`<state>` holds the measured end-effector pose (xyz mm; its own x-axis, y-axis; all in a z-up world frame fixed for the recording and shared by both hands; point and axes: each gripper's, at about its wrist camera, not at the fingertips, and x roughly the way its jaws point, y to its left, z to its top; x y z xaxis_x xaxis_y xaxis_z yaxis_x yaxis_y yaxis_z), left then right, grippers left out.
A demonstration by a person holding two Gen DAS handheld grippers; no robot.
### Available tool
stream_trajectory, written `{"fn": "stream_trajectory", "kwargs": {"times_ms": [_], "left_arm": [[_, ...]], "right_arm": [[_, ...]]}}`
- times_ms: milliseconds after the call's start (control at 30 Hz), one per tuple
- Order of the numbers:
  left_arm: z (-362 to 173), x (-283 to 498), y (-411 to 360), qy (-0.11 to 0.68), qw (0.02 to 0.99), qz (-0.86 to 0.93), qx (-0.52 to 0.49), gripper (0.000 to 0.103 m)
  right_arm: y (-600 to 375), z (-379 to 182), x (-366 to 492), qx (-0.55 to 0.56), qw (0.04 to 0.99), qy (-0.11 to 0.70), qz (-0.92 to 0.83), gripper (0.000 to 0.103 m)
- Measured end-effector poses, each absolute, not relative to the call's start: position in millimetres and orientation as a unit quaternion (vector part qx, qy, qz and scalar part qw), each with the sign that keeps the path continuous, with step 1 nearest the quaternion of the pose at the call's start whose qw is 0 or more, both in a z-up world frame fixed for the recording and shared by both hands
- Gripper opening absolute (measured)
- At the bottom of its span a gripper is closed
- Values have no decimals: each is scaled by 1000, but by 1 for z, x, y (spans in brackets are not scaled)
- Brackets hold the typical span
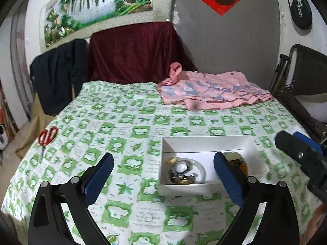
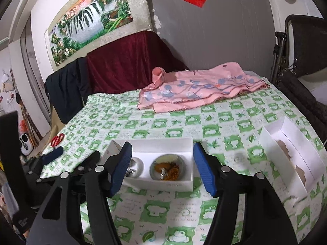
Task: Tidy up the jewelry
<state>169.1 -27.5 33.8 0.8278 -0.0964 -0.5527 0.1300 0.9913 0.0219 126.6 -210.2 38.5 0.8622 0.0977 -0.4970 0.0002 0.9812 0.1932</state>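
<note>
A white jewelry box sits on the green-patterned cloth; it also shows in the right wrist view. Inside, a clear dish with silver jewelry lies left and a dish with amber jewelry lies right; they show in the right wrist view as the silver dish and the amber dish. My left gripper is open, hovering in front of the box's left half. My right gripper is open, hovering just in front of the box. The right gripper's body shows in the left wrist view.
Red-handled scissors lie near the table's left edge. A pink floral cloth lies at the back. A second white box with torn brown lining sits to the right. A dark chair stands at the right.
</note>
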Motion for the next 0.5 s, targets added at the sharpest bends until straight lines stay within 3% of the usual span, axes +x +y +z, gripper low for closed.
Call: {"fn": "stream_trajectory", "kwargs": {"times_ms": [133, 500], "left_arm": [[27, 163, -32, 274, 959, -43, 53, 97], [16, 162, -33, 280, 957, -43, 59, 97]], "right_arm": [[-215, 27, 126, 101, 958, 268, 18, 66], [-213, -3, 133, 95, 949, 301, 3, 68]]}}
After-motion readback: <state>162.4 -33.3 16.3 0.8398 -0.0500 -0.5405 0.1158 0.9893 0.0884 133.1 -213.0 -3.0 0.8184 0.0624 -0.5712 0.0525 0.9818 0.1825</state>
